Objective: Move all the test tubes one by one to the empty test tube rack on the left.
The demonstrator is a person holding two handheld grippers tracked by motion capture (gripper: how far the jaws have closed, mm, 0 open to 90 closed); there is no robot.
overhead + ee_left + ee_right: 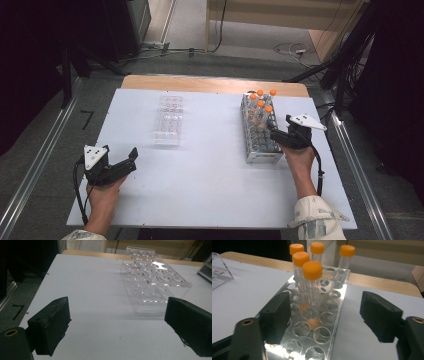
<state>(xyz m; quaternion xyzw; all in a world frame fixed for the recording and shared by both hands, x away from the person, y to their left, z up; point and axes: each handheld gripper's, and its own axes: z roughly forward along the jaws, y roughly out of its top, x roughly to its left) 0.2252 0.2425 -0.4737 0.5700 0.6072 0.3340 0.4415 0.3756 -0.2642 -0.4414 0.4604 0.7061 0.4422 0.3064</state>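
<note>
work surface: a white table top (200, 170) laid over a wooden board (210, 84), whose tan edge shows along the far side. the top is matte and bare apart from two racks. grey carpeted floor (235, 62) surrounds the table; metal rails (35, 170) run along the floor at the left and right. loose cables (290, 49) lie on the floor beyond the far edge, near pale wooden furniture. dark equipment stands at the far left and far right of the room.

tube rack (260, 132): a clear rack with rows of round holes, standing on the right part of the table. five orange-capped tubes (261, 104) stand upright in its far end; the near holes are unfilled. in the right gripper view the nearest tube (312, 280) stands just ahead of the jaws.

empty rack (167, 120): a second clear rack, left of centre and well apart from the tube rack, with nothing in its holes.

right gripper (274, 134): held at the near right side of the tube rack, jaws pointing toward it. the jaws stand partly open — one over the rack's near holes, the other over the bare table beside it — and nothing is gripped.

left gripper (131, 159): rests low over the near left part of the table, aimed at the empty rack. its jaws stand wide apart with bare table between them.
</note>
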